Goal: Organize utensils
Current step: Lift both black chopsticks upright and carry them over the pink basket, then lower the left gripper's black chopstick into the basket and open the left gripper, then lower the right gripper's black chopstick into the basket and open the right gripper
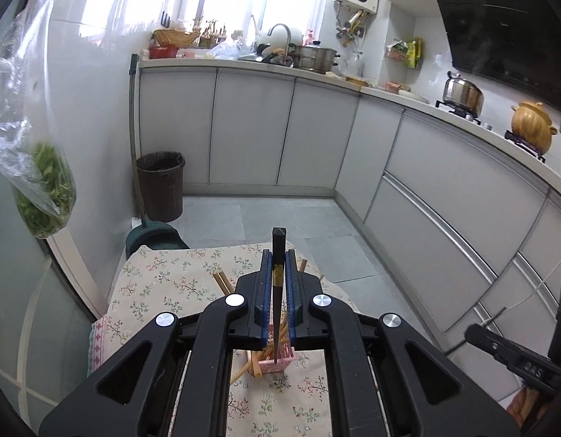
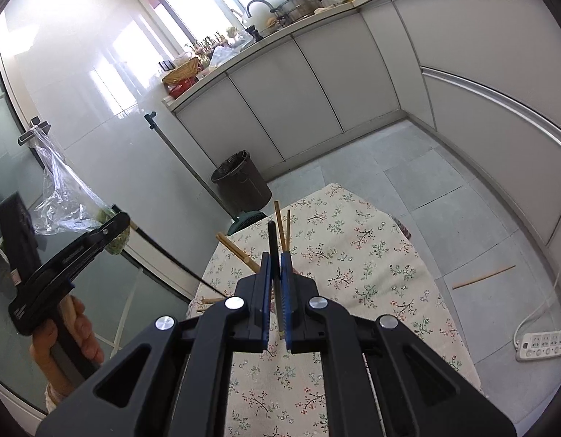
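Now each of your grippers carries one dark chopstick

Your left gripper (image 1: 277, 266) pinches a black, tapered chopstick (image 1: 278, 255), tip aimed at the pink slotted utensil basket (image 1: 276, 364) on the floral tablecloth (image 1: 164, 284), presumably to drop it among the bamboo chopsticks (image 1: 222, 281); your right gripper (image 2: 275, 266) clamps a second dark chopstick (image 2: 273, 240) over the same cloth, while one wooden chopstick (image 2: 483, 277) lies on the grey tiled kitchen floor (image 2: 444, 189)
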A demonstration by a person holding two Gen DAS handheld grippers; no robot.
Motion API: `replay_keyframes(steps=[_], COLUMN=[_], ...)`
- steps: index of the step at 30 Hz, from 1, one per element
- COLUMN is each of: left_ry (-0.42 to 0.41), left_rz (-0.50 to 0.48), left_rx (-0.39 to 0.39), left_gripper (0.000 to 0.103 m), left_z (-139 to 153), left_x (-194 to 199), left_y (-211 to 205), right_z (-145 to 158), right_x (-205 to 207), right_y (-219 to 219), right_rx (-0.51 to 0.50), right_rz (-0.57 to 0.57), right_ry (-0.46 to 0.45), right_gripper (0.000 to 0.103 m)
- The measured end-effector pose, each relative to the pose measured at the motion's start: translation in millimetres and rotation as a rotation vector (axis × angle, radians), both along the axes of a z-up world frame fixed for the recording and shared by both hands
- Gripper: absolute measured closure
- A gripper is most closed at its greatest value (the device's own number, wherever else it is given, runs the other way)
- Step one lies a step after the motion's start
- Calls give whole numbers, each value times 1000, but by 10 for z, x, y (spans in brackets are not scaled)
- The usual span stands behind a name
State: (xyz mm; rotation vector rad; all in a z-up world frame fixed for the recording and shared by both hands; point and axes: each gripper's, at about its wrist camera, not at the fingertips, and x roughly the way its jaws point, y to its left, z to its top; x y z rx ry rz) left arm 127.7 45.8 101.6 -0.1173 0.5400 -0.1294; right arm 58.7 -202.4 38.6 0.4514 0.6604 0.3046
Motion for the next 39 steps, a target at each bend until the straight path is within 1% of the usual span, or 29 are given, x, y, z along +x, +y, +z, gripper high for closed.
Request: replay_keyframes(steps=[3, 6, 7, 9, 10, 11, 13, 14, 17, 19, 21, 23, 25, 26, 28, 31, 33, 34, 36, 39], left_ry=[26, 56, 72, 123, 135, 156, 175, 171, 139, 118, 95, 78, 77, 79, 91, 114, 135, 152, 190, 232], left_rz=[27, 59, 53, 69, 70, 53, 47, 57, 79, 83, 86, 89, 93, 99, 116, 135, 146, 147, 151, 151], left_rx=[8, 18, 6, 22, 30, 25, 9, 7, -25, -28, -29, -51, -75, -81, -80, -49, -44, -44, -34, -18], left_gripper=[96, 96, 96, 95, 95, 95, 88, 86, 86, 86, 84, 82, 79, 75, 74, 73, 65, 64, 64, 64], left_z=[-135, -336, -418, -582, -630, -680, -726, -716, -632, -568, -499, -451, -442, -451, -503, -623, -729, -805, -982, -1154], left_x=[205, 370, 433, 551, 564, 582, 584, 565, 455, 367, 272, 144, 36, -3, -104, -248, -336, -382, -466, -533], left_y=[2, 6, 11, 13, 7, 0, 19, 41, 148, 193, 213, 260, 298, 318, 360, 396, 414, 420, 436, 459], right_z=[-41, -84, -100, -125, -133, -140, -149, -150, -146, -135, -118, -87, -47, -29, -1, 34, 62, 82, 134, 231], right_x=[51, 88, 105, 129, 135, 140, 144, 143, 140, 141, 126, 110, 88, 78, 57, 29, 25, 28, 39, 46], right_y=[-10, -13, -18, -18, -18, -22, -32, -35, -47, -38, -31, -22, -7, 0, 3, 4, 5, 7, 26, 79], right_rx=[-2, -7, -5, -7, -8, -6, -6, -7, -2, -2, 0, -1, -1, -3, -7, -7, -1, 2, 7, -2], right_rz=[0, -2, -2, -2, -2, -2, -2, -4, -8, -7, -8, -8, -6, -6, -5, -9, -11, -12, -8, -2], right_ry=[9, 17, 21, 28, 32, 32, 33, 33, 33, 31, 27, 20, 11, 8, 3, -1, -6, -8, -12, -28], right_gripper=[98, 98, 98, 98, 98, 98, 98, 98, 98, 98, 98, 98, 98, 98, 98, 98, 98, 98, 98, 98])
